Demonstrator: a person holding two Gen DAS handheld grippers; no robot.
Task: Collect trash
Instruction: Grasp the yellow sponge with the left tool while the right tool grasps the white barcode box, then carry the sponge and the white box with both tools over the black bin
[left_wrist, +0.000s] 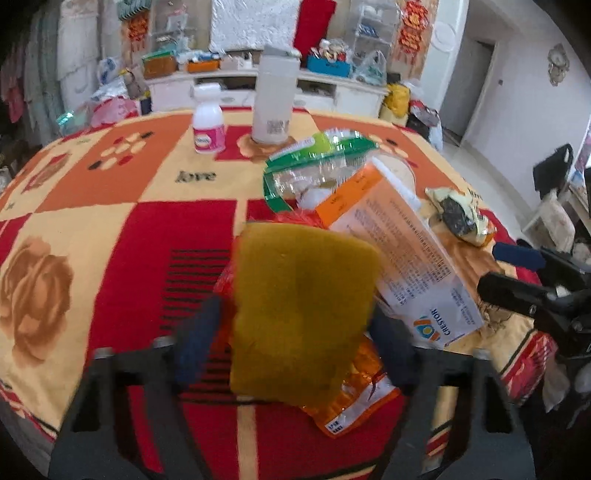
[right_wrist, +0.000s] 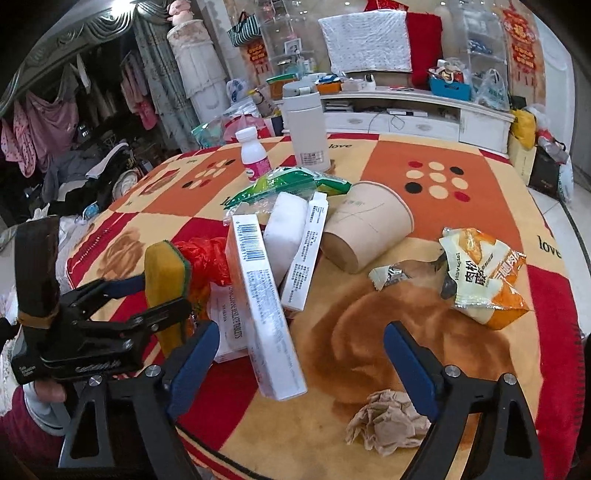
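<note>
I see a yellow sponge (left_wrist: 301, 314) with a green scrub face standing upright between my left gripper's (left_wrist: 295, 332) fingers. Just beyond it lie a red plastic bag (right_wrist: 201, 258), white medicine boxes (right_wrist: 266, 306) and a tipped paper cup (right_wrist: 365, 225). A crumpled tissue (right_wrist: 388, 421) sits beneath my right gripper (right_wrist: 301, 365), a torn snack wrapper (right_wrist: 484, 273) ahead to its right.

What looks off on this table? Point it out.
The brown paper cup lies tipped on its side against the boxes. The white carton with a barcode leans askew. The yellow sponge stands on edge in the left gripper.
</note>
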